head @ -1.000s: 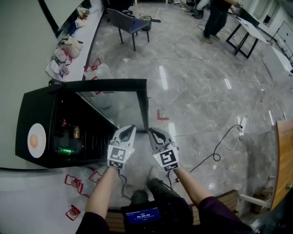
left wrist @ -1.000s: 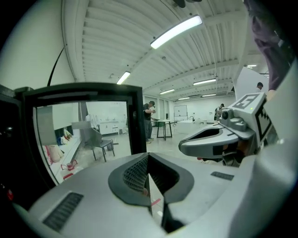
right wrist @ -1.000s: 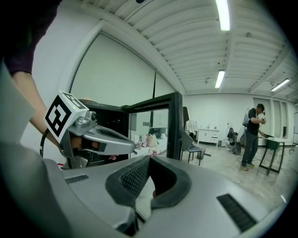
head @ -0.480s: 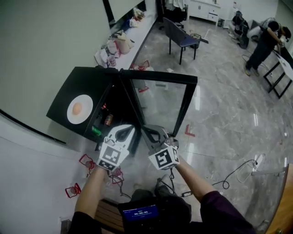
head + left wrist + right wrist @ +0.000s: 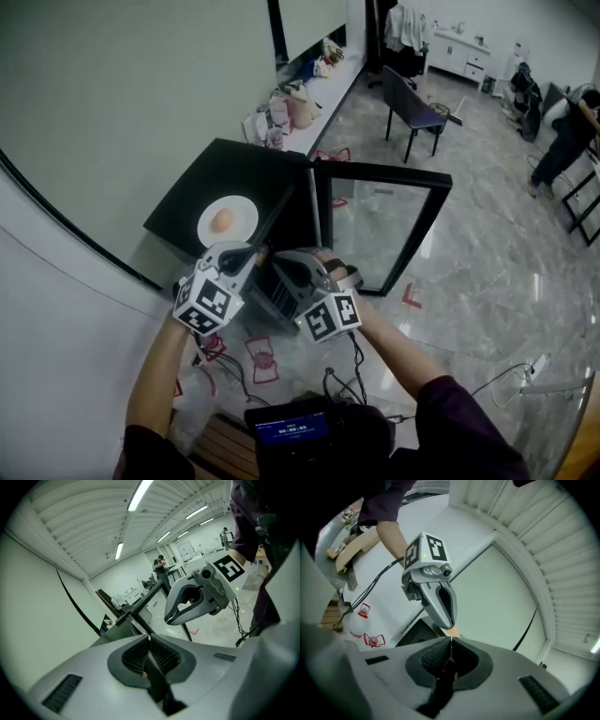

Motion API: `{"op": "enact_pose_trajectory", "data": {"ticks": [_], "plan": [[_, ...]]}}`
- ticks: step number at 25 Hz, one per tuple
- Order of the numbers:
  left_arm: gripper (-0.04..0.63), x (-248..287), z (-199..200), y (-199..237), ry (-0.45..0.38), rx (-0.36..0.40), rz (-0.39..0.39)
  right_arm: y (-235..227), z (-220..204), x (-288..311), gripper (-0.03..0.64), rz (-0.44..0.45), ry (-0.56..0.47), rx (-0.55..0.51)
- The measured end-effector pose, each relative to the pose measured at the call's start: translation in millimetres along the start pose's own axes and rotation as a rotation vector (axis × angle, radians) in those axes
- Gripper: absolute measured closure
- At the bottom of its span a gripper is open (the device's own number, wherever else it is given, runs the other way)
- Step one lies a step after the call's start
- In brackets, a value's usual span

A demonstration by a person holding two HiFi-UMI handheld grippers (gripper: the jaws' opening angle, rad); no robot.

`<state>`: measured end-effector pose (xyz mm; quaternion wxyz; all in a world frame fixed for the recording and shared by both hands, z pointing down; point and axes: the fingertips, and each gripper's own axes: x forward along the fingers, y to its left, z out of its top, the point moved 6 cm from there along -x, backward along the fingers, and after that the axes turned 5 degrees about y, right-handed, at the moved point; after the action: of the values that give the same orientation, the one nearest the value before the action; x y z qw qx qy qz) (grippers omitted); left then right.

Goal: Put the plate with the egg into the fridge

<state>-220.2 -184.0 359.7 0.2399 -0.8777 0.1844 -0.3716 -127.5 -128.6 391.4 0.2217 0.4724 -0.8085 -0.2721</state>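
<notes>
Plate (image 5: 242,212) sits on black top of fridge (image 5: 192,199), egg (image 5: 222,220) in middle of plate. Fridge stands on floor (image 5: 487,272) against light wall. Glass door (image 5: 384,230) stands open, swung toward right in head view. Left gripper (image 5: 149,637): fingers pressed together, nothing between. Right gripper (image 5: 451,640): fingers also pressed together, empty. Both grippers side by side before fridge front. In head view left gripper tip is just beside plate rim; contact cannot be told. Chair (image 5: 412,108) well apart, further back.
</notes>
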Motion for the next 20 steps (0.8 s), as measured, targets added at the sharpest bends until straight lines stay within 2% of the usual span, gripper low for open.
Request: {"op": "enact_pose_trajectory", "data": {"ticks": [4, 9, 12, 15, 17, 20], "plan": [[0.58, -13.3, -36.5, 43.7, 0.074, -0.043, -0.01, 4.3, 16.7, 29.9, 0.604, 0.037, 0.011, -0.134], [0.438, -13.1, -78.8, 91.7, 0.208, -0.119, -0.069, 3.5, 20.6, 49.0, 0.595, 0.058, 0.036, -0.256], [0.398, -4.0, -88.8, 113.4, 0.246, -0.173, -0.103, -1.3, 19.3, 55.1, 0.595, 0.064, 0.043, -0.292], [0.391, 9.1, -103.5, 128.3, 0.332, -0.193, -0.141, -5.8, 15.7, 60.8, 0.595, 0.068, 0.039, -0.333], [0.391, 15.4, -109.7, 140.8, 0.36, -0.215, -0.123, -8.9, 13.4, 62.7, 0.595, 0.063, 0.032, -0.354], [0.391, 17.8, -116.5, 169.6, 0.372, -0.254, 0.007, -13.2, 10.5, 63.3, 0.595, 0.055, 0.021, -0.364]]}}
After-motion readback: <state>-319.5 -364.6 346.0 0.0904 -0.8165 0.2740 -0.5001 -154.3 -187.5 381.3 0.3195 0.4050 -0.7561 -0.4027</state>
